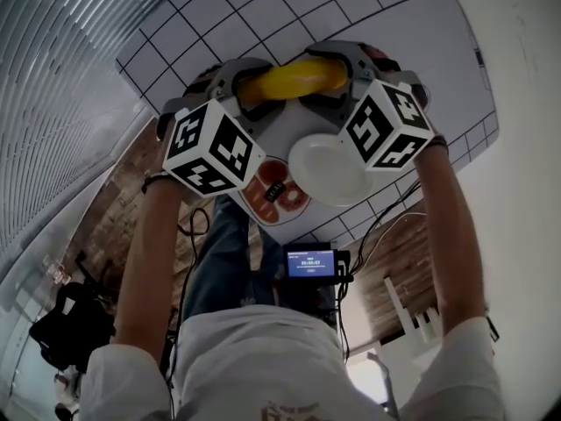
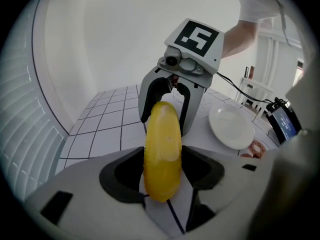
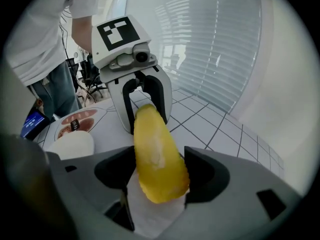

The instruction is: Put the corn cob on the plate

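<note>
The yellow corn cob [image 1: 294,79] hangs above the white gridded table [image 1: 412,24], carried at both ends. My left gripper [image 1: 245,90] is shut on its left end and my right gripper [image 1: 340,79] on its right end. In the left gripper view the cob [image 2: 162,144] runs from my left gripper [image 2: 162,176] away to the right gripper [image 2: 172,104] facing it. The right gripper view mirrors this: the cob [image 3: 156,151] sits in my right gripper [image 3: 160,176], with the left gripper [image 3: 142,96] beyond. The empty white plate [image 1: 329,169] lies on the table nearer the person, right of centre.
A printed mat with reddish pictures [image 1: 276,196] and a small dark item on it lies beside the plate [image 2: 231,126], at the table's near edge. A small lit screen [image 1: 311,263] sits below that edge. A slatted blind wall [image 1: 53,77] runs along the left.
</note>
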The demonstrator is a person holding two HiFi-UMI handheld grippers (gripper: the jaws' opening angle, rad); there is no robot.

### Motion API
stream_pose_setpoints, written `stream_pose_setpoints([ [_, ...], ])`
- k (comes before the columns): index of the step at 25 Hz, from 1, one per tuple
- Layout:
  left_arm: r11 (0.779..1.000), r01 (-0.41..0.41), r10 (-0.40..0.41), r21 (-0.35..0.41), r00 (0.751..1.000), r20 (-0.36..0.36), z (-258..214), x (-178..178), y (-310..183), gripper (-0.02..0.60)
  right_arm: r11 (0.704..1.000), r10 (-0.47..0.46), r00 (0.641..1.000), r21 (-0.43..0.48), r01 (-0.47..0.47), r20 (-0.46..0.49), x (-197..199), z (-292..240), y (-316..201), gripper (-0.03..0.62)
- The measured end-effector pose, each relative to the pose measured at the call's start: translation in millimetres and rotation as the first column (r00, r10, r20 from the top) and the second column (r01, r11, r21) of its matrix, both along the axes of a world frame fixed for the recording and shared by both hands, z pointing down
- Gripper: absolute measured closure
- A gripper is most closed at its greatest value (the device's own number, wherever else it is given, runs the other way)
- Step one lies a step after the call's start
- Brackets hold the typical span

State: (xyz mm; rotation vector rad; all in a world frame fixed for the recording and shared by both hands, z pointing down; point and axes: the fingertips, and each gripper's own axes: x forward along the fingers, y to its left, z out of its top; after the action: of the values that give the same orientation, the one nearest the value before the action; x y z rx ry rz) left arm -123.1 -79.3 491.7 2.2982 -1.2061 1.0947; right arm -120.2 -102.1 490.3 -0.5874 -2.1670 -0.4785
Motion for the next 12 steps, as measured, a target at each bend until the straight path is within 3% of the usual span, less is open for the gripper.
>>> stream_pose_setpoints([
  [12, 1.000, -0.013, 0.013, -0.021, 1.000, 0.009, 1.0, 0.2, 3.4, 0.350, 0.999, -0.033, 0.999, 0.019, 0.033, -0.030, 1.3, 1.3, 3.4, 0.295],
])
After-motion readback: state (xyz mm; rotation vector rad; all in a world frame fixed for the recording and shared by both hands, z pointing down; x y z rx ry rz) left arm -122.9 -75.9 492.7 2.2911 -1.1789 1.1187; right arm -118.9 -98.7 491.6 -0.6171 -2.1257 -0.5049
